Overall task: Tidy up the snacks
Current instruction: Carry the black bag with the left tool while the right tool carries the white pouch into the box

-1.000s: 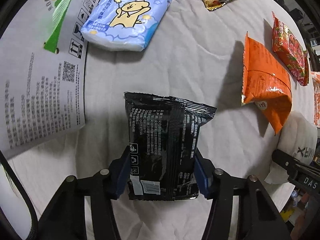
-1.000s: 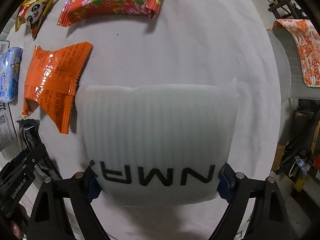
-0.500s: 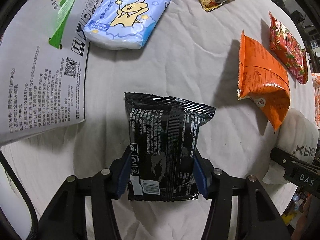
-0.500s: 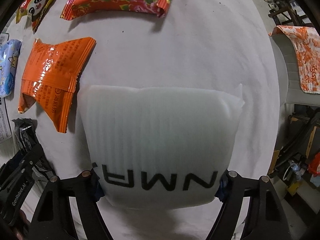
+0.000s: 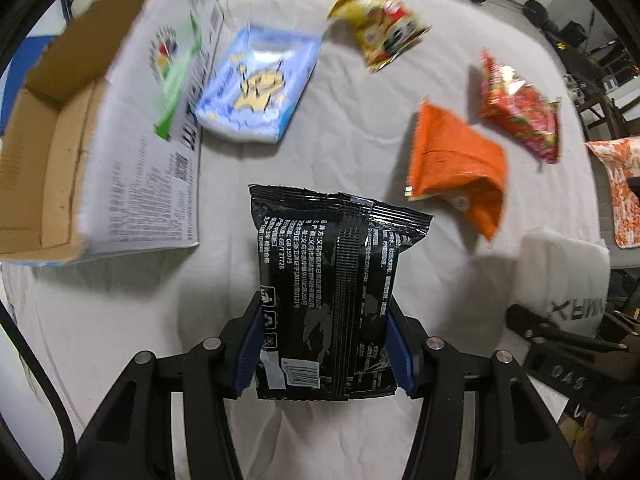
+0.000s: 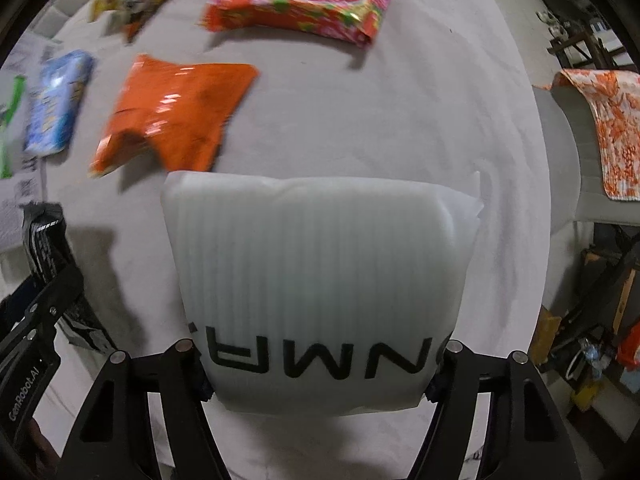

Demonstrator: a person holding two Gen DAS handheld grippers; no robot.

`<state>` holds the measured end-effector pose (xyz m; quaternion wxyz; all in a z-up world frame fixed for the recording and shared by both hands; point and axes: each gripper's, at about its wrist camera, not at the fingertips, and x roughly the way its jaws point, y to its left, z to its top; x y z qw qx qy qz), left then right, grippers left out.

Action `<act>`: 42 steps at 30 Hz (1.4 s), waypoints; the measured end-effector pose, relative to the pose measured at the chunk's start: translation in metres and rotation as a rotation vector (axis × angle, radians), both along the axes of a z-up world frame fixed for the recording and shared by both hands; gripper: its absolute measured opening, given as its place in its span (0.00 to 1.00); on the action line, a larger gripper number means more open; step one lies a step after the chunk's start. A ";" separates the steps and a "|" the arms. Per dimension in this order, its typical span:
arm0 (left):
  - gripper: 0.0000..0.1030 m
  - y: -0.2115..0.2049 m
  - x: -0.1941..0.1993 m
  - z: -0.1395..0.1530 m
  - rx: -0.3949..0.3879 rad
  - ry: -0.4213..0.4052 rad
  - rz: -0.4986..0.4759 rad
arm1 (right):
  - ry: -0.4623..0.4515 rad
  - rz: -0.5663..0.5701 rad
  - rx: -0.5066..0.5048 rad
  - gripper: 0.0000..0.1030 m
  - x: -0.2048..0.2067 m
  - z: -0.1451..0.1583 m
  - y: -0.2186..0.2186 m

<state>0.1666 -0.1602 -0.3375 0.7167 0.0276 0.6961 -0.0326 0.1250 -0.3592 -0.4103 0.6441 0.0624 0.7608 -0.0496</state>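
Observation:
My left gripper [image 5: 322, 344] is shut on a black snack bag [image 5: 328, 272], held above the white tablecloth with its printed back facing me. My right gripper [image 6: 318, 364] is shut on a white foam pouch [image 6: 320, 272] with black letters, also lifted off the cloth. In the left wrist view the pouch [image 5: 564, 276] and the right gripper [image 5: 560, 344] show at the right edge. An open cardboard box [image 5: 44, 160] stands to the left of the black bag. In the right wrist view the black bag [image 6: 48, 248] and the left gripper [image 6: 36, 328] show at the left.
An orange bag [image 5: 456, 164], a red flowered bag [image 5: 520, 108], a yellow panda bag [image 5: 380, 28] and a light blue pack [image 5: 260, 88] lie on the cloth [image 5: 352, 128]. A chair with an orange patterned cloth [image 6: 612, 128] stands past the table's right edge.
Both grippers have risen and tilted with their loads. More of the table shows, and the open inside of the cardboard box has come into view at the left.

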 end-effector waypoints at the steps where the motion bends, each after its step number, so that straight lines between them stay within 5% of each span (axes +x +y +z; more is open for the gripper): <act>1: 0.50 -0.001 -0.003 0.008 -0.007 -0.011 -0.003 | -0.011 0.008 0.006 0.72 -0.004 0.006 0.003; 11: 0.50 0.018 -0.024 0.108 -0.063 -0.140 -0.002 | -0.181 0.113 -0.003 0.72 -0.039 0.096 0.040; 18: 0.50 0.053 -0.014 0.160 -0.122 -0.228 0.000 | -0.287 0.136 0.026 0.72 0.000 0.195 0.070; 26: 0.50 0.127 0.027 0.206 -0.181 -0.295 0.005 | -0.358 0.143 0.094 0.72 0.046 0.240 0.150; 34: 0.50 0.226 0.098 0.184 -0.167 -0.249 0.061 | -0.336 0.161 0.182 0.72 0.122 0.229 0.247; 42: 0.50 0.291 0.169 0.116 -0.201 -0.125 0.113 | -0.242 0.188 0.213 0.72 0.193 0.158 0.329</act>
